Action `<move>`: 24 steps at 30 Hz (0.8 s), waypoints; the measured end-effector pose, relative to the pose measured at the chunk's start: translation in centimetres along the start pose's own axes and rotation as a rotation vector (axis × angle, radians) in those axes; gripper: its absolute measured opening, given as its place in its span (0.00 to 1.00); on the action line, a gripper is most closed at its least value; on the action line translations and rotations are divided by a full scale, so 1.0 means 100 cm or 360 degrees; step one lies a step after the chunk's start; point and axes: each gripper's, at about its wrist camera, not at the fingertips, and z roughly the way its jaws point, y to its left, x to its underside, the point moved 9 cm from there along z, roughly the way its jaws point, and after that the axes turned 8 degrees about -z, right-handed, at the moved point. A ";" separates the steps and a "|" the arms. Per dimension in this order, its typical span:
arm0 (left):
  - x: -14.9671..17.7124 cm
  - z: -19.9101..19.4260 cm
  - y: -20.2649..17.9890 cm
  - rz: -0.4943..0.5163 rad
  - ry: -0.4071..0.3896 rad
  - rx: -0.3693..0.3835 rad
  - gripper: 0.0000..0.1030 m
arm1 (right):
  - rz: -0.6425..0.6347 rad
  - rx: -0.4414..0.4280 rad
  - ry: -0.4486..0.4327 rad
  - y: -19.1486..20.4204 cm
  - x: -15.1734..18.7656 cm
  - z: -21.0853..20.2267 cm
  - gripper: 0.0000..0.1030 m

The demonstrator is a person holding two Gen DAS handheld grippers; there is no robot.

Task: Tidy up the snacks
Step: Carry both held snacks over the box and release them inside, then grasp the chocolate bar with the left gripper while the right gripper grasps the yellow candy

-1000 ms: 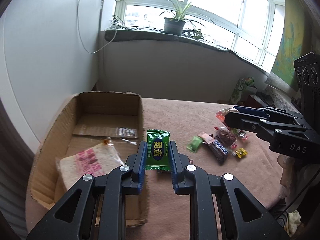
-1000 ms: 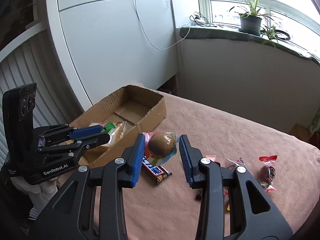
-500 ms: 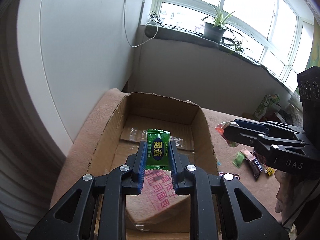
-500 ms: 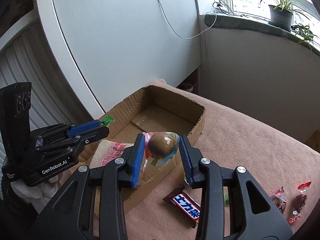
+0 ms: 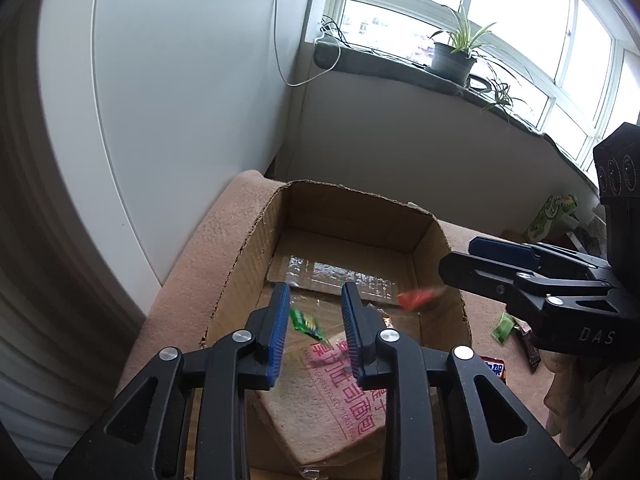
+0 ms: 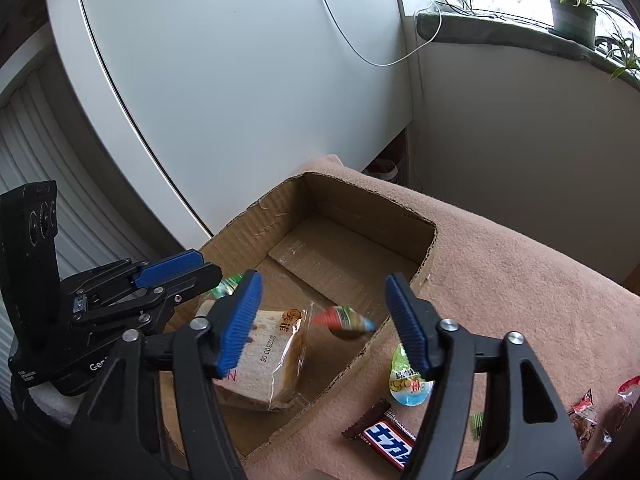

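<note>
My left gripper (image 5: 314,314) hangs over the open cardboard box (image 5: 360,216), its jaws opening. A green candy (image 5: 306,322), blurred and tilted, drops free between them onto the bagged bread slice (image 5: 340,396) in the box. My right gripper (image 6: 324,314) is over the box's near right wall (image 6: 424,276), jaws opening wide. The red-tipped egg packet (image 6: 344,320) falls blurred below them, touching neither pad. In the left wrist view the right gripper (image 5: 472,260) reaches in from the right, with the red packet (image 5: 420,299) under it. The left gripper (image 6: 196,268) shows at the left.
On the pinkish-brown blanket (image 6: 520,280) to the right of the box lie a chocolate bar (image 6: 384,440), a green-and-blue packet (image 6: 408,380) and several small wrapped snacks (image 6: 584,416). A white cabinet (image 5: 180,120) stands behind the box, close to its left side.
Both grippers moved left over the box with their snacks. Now both jaws have parted, and the green candy and the egg packet are falling out of them.
</note>
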 end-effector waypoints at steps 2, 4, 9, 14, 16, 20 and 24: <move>0.000 -0.001 0.004 -0.0024 -0.0006 -0.0015 0.50 | 0.0008 0.0006 -0.0004 -0.002 0.000 -0.003 0.71; 0.000 -0.003 0.005 -0.0030 -0.0012 -0.0013 0.50 | 0.0008 0.0016 -0.0013 -0.004 -0.001 -0.006 0.71; 0.000 -0.013 0.000 -0.0008 -0.0042 -0.0007 0.50 | 0.0011 0.0025 -0.0037 -0.009 0.000 -0.017 0.72; 0.000 -0.028 -0.014 0.0027 -0.0093 0.0024 0.50 | 0.0013 0.0061 -0.0069 -0.018 0.007 -0.041 0.72; 0.001 -0.035 -0.022 0.0041 -0.0114 0.0054 0.50 | 0.0013 0.0079 -0.0082 -0.022 0.012 -0.053 0.72; 0.007 -0.047 -0.041 0.0067 -0.0141 0.0108 0.50 | 0.0033 0.0122 -0.0114 -0.036 0.026 -0.084 0.72; 0.016 -0.056 -0.061 0.0067 -0.0144 0.0181 0.50 | 0.0084 0.0175 -0.0149 -0.057 0.044 -0.119 0.72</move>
